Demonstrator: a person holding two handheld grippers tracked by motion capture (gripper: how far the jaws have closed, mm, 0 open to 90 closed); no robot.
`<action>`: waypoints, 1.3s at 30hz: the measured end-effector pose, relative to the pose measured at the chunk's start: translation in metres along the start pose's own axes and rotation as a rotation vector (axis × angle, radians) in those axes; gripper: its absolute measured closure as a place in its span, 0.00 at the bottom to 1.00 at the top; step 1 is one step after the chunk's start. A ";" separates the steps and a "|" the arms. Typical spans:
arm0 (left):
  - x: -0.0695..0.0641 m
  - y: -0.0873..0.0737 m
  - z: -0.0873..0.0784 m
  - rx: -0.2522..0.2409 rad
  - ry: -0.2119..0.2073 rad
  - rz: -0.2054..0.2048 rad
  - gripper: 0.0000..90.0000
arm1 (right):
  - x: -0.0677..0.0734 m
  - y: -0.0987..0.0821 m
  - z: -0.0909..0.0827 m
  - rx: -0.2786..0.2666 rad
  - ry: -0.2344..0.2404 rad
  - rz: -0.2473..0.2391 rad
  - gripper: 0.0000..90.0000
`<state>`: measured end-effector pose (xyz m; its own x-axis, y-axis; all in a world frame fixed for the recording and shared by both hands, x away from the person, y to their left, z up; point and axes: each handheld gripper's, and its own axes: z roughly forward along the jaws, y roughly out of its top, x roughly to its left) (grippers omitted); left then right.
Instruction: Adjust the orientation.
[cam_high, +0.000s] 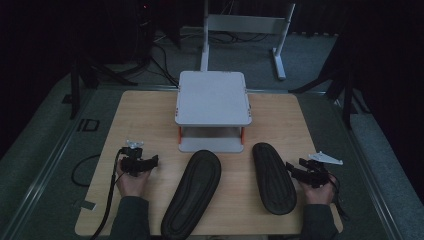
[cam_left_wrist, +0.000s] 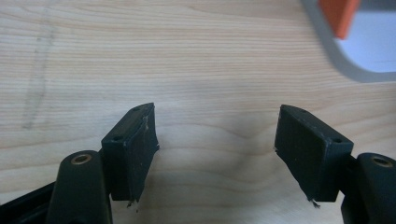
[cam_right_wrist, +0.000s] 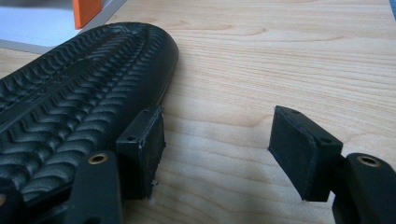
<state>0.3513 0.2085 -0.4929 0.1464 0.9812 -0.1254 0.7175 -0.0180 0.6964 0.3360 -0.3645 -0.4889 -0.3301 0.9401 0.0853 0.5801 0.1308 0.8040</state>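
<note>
A: So, what could go wrong from here, do you think?

B: Mostly a bad first grip. The right sandal (cam_high: 274, 178) lies sole-up on the worktop (cam_high: 145, 120), just beside the right tool (cam_high: 296, 170). In the right gripper view its ribbed sole (cam_right_wrist: 70, 98) sits against the outside of one jaw, not between the two. Closing now would pinch air, or nudge the sandal sideways.

A: And the other one?

B: The left sandal (cam_high: 192, 192) is also sole-up, slanted, between the two hands. It lies apart from the left tool (cam_high: 146, 162), so a reach across could knock its heel over the worktop's near edge, which it already reaches.

A: Could the shoe rack cause trouble?

B: I'd judge yes. The grey two-tier rack (cam_high: 212, 97) with orange posts stands just beyond the toes of both sandals. Its lower shelf has a low opening, so a flat, floppy sole carried in tilted might catch on the top tier.

A: How do the tools stand?

B: Both are spread wide and hold nothing. The left tool's jaws hang over bare wood, with a corner of the rack's base (cam_left_wrist: 345, 65) ahead. The right one's jaws are equally wide apart, one jaw touching or nearly touching the sandal's edge.
</note>
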 end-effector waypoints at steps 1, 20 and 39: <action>-0.001 -0.001 -0.003 -0.011 -0.003 -0.003 0.33 | 0.000 0.000 0.000 0.001 -0.001 -0.001 0.39; -0.031 -0.020 -0.048 -0.105 -0.137 0.066 0.35 | 0.002 0.000 -0.005 -0.014 0.008 -0.005 0.39; -0.053 -0.033 -0.053 -0.082 -0.164 0.135 0.35 | 0.002 -0.002 -0.010 0.018 -0.010 -0.027 0.39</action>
<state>0.2833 0.1670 -0.4719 0.3510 0.9265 -0.1353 0.6272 -0.1254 0.7687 0.3273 -0.3660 -0.4844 -0.3382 0.9393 0.0573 0.5844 0.1619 0.7952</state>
